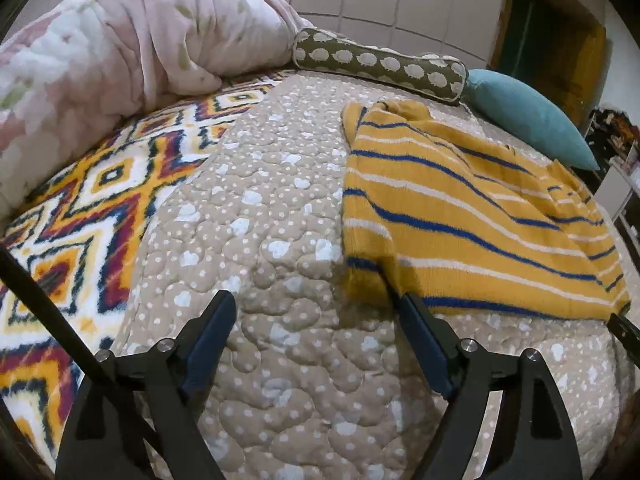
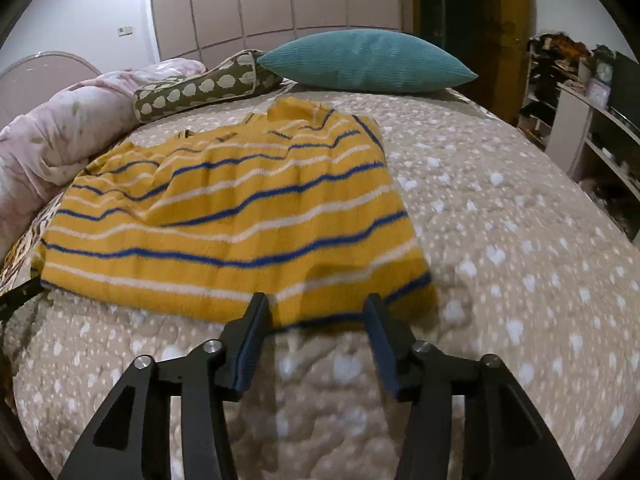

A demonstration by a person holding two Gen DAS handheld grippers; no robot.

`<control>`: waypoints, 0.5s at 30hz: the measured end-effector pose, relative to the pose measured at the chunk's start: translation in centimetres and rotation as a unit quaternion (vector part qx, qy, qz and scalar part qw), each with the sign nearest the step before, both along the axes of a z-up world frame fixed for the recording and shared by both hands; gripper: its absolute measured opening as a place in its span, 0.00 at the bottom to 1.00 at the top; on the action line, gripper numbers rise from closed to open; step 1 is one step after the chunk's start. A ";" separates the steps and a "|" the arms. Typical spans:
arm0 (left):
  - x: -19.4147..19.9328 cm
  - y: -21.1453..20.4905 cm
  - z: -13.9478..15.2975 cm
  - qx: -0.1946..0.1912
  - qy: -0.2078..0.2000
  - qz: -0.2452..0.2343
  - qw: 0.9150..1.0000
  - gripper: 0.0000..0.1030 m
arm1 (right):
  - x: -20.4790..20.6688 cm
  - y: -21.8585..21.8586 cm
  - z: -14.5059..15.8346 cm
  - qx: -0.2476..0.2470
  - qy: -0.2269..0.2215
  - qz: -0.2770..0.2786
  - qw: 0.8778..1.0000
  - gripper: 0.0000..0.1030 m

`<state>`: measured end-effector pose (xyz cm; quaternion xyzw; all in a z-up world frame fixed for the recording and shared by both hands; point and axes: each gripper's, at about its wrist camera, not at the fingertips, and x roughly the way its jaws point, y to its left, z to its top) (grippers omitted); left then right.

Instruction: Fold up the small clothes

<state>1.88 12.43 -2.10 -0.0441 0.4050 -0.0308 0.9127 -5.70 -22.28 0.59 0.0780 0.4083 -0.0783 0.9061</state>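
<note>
The right gripper [image 2: 316, 312] is seen with its jaws parted and nothing clamped; its fingertips straddle the near hem of the mustard-yellow knitted sweater with blue and white stripes [image 2: 236, 216], which fills the centre and left of the right wrist view. The left gripper [image 1: 312, 312] is also held wide and empty: its right fingertip is at the sweater's near left corner, its left fingertip over bare quilt. In the left wrist view the sweater [image 1: 460, 216] lies to the right of centre. The garment is spread flat on the beige quilted bedspread with white spots [image 2: 500, 240], hem nearest, neck farthest, its long axis running away towards the top of both frames. Both grippers are judged equally close to the hem, one at each end. Beyond the neck lie an olive bolster with white motifs [image 2: 208, 84] and a teal corduroy cushion [image 2: 368, 60]; a pink blanket [image 1: 120, 48] and a patterned zigzag throw [image 1: 80, 216] sit at left. Nothing is found obstructing the hem.
</note>
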 end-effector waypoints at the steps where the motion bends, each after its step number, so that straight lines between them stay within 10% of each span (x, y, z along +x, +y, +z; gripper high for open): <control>1: -0.1 -0.2 -0.1 0.010 -0.001 0.000 1.000 0.81 | -0.4 0.0 -0.3 0.010 0.005 -0.004 1.000 0.61; 15: -0.6 -1.2 -0.1 0.042 0.001 -0.002 0.999 0.84 | -1.5 1.3 -0.7 -0.028 -0.007 -0.013 0.999 0.67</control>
